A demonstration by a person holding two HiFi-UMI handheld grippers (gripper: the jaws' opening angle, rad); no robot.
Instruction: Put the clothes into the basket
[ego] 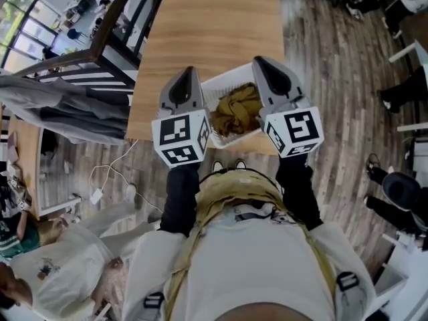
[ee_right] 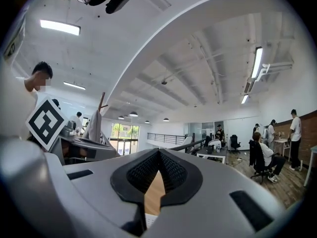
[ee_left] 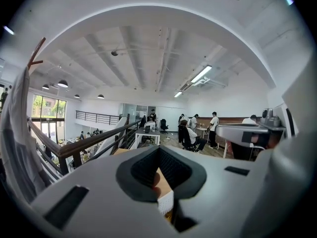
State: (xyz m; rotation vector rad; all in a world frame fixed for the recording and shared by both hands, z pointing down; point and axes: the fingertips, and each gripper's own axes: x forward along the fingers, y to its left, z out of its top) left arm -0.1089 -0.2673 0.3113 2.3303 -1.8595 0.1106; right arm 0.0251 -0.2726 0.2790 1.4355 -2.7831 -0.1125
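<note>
L fingers (ego: 185, 87) shut tight, empty | my R fingers (ego: 271, 79) shut tight, empty | clothes (ego: 237, 109) lie in basket (ego: 227, 77) on worktop (ego: 207, 25), btwn my two sets of fingers

basket (ego: 222, 80): both sides hidden | clothes (ego: 234, 109): right edge partly hidden

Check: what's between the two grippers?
In the head view, the white basket holding mustard clothes shows between the left gripper and right gripper, on the table.
</note>
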